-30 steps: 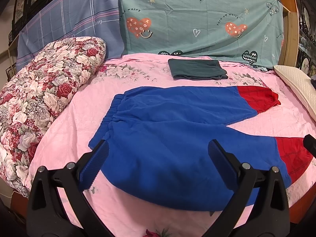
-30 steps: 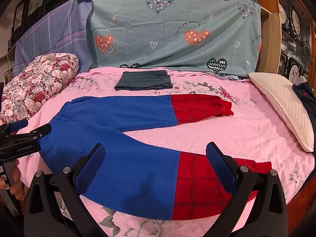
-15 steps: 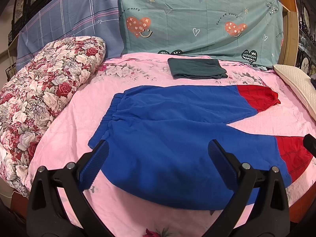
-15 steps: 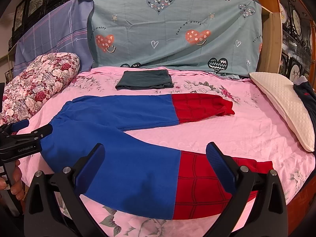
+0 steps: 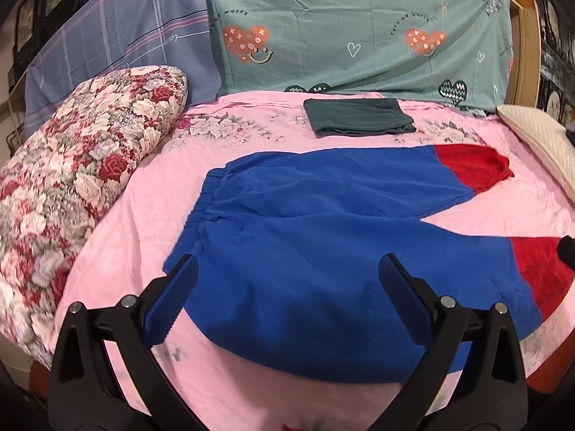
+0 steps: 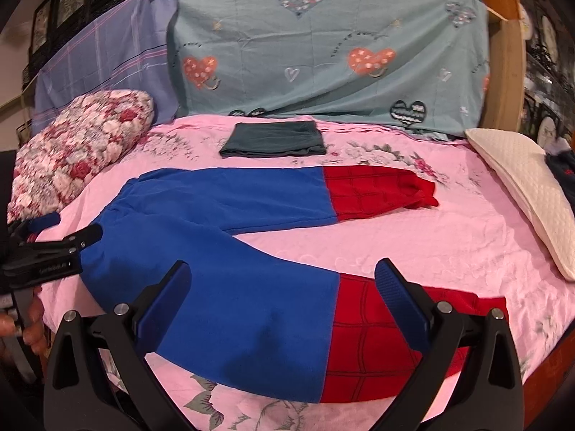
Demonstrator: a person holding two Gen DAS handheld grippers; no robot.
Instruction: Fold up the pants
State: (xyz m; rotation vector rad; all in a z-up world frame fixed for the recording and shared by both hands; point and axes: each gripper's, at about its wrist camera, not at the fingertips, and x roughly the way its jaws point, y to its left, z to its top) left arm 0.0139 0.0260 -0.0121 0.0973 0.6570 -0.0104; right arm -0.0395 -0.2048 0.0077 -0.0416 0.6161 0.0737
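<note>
Pink floral bedding point(image 5: 143, 194) fills both views and serves as the work surface; lighting is warm and indoor.

Lower foreground, left wrist view: the left gripper point(image 5: 287, 280) hovers with its ribbed blue pads spread wide, holding nothing, aimed over the waist end of the pants point(image 5: 323, 251). Lower foreground, right wrist view: the right gripper point(image 6: 282, 282) is likewise spread and empty, straddling the blue-to-red seam of the nearer leg.

Change noted: compared with half a second and one second ago, framing in both views is almost identical. The right view has crept slightly forward; the garment has not shifted. Neither tool has closed or touched cloth.

Centre of both frames: the pants lie flat and unfolded, waistband toward the left, legs splayed in a V toward the right, red cuffs at the ends. The far leg's cuff is slightly bunched.

Upper centre: a folded dark green garment point(image 6: 273, 140) sits apart, behind the pants. A floral quilt roll point(image 5: 82, 165) lies at left, a cream pillow point(image 6: 528, 186) at right, and a teal heart-print sheet point(image 6: 323, 54) hangs behind.

Assessment: folding has not begun. The pause suggests alignment before a first grasp, probably the near leg's edge, to lay it over the far leg.
</note>
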